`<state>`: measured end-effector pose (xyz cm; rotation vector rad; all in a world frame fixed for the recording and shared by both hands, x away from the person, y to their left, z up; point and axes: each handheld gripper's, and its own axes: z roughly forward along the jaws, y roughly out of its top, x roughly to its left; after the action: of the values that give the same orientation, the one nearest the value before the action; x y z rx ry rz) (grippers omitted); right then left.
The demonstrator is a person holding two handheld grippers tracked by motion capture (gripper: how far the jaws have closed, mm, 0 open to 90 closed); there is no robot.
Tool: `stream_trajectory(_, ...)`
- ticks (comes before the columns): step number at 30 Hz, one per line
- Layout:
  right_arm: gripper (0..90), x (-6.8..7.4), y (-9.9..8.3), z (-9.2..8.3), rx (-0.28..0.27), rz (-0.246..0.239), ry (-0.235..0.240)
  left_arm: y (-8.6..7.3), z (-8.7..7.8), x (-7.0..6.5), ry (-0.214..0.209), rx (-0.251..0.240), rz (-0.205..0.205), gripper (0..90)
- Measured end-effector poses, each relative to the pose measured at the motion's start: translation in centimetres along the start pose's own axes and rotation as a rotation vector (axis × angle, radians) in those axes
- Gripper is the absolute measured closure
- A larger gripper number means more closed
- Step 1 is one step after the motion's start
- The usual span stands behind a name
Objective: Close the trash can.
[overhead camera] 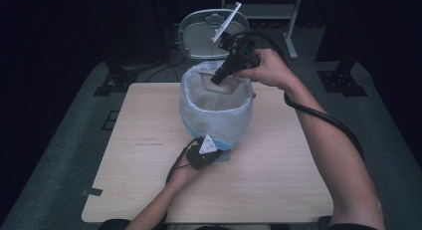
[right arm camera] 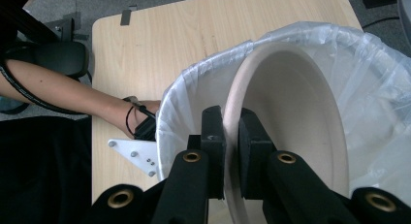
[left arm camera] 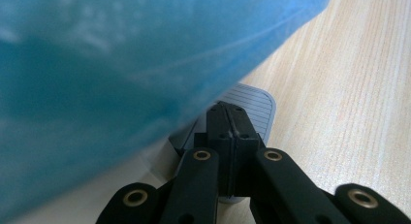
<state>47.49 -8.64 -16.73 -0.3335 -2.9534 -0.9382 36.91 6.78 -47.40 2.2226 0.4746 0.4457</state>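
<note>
1. On the pale wooden table (overhead camera: 278, 180) I see a blue pedal bin (overhead camera: 217, 110) lined with a clear plastic bag (overhead camera: 191, 98), its grey lid (overhead camera: 206, 33) swung up and back.

2. Over the bin's mouth, the beige paper bowl (right arm camera: 295, 117) sits tilted on edge, already partly inside the liner. My right gripper (right arm camera: 231, 136) is clamped on its rim, one pad on each side of the edge.

3. Down at the bin's foot, my left gripper (left arm camera: 228, 122) has its jaws pressed fully together with nothing between them; the tips rest on the ribbed grey pedal (left arm camera: 257, 105), which I judge is what holds the lid up.

4. The step in hand, as I read it, is dropping the bowl into the bin. The next move calls for lowering it a little deeper, letting go so it falls clear of the liner's folded rim, then easing off the pedal only once the right gripper is out from under the lid.

5. Hard to make out: the bottom of the bin is hidden behind the bowl, so I cannot tell what lies in it. From the left gripper view the bin wall is a blue blur, and part of the pedal is covered by the jaws.
</note>
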Motion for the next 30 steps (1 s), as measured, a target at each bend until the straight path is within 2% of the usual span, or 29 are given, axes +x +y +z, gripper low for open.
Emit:
stream_trajectory(4, 82.2, -0.2, 0.0, 0.5, 0.003, 0.001, 0.002, 0.1, 0.0, 0.0, 0.001, 0.003, 0.002, 90.0)
stream_trajectory(7, 69.6, -0.3, -0.1, 1.0, 0.009, 0.003, -0.031, 0.1, 0.0, 0.0, 0.000, 0.005, 0.002, 90.0)
stream_trajectory(11, 68.8, -0.4, -0.4, 1.5, 0.021, 0.008, -0.026, 0.1, 0.0, 0.0, -0.003, 0.006, 0.001, 90.0)
stream_trajectory(30, 61.7, 0.2, -3.8, 1.4, -0.017, -0.003, -0.017, 0.1, 0.0, -0.1, 0.013, 0.012, 0.005, 87.9)
